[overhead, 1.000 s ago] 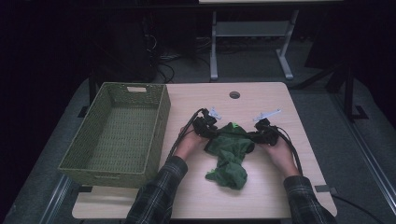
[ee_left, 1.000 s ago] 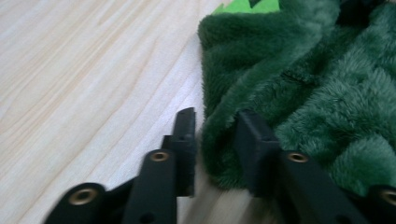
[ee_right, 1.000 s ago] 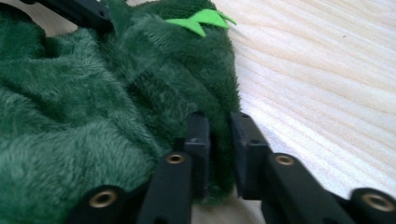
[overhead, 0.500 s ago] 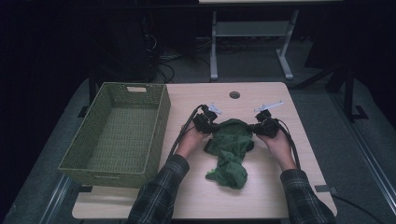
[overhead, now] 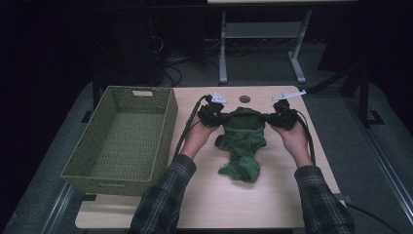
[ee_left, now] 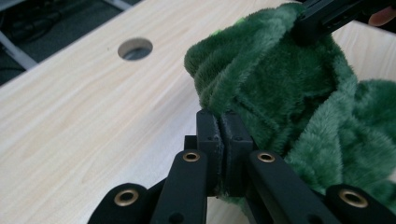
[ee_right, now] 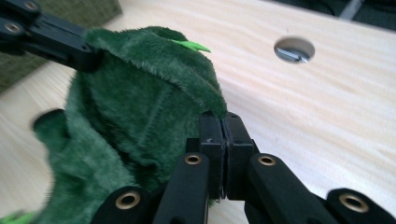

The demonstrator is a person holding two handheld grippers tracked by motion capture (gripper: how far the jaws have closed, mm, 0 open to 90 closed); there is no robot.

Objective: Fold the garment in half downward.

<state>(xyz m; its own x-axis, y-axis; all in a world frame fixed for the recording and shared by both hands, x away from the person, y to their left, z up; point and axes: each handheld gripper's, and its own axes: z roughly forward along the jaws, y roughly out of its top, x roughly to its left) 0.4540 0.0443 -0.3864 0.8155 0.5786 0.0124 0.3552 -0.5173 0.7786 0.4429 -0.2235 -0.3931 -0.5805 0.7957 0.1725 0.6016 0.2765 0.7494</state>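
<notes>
1. High view: the left gripper (overhead: 217, 116) and the right gripper (overhead: 273, 117) each pinch one top edge of the green fleece garment (overhead: 242, 141), which spans the gap between them; its lower part trails toward the person and rests on the table (overhead: 195, 195).
2. Left gripper view: the jaws are clamped tight on a fold of fleece. Keep that pressure, since plush pile probably slips.
3. Raise both hands level and together, so neither corner tugs free.
4. Lift until the hem clears the table before swinging left of the left gripper toward the woven basket (overhead: 97, 161).
</notes>
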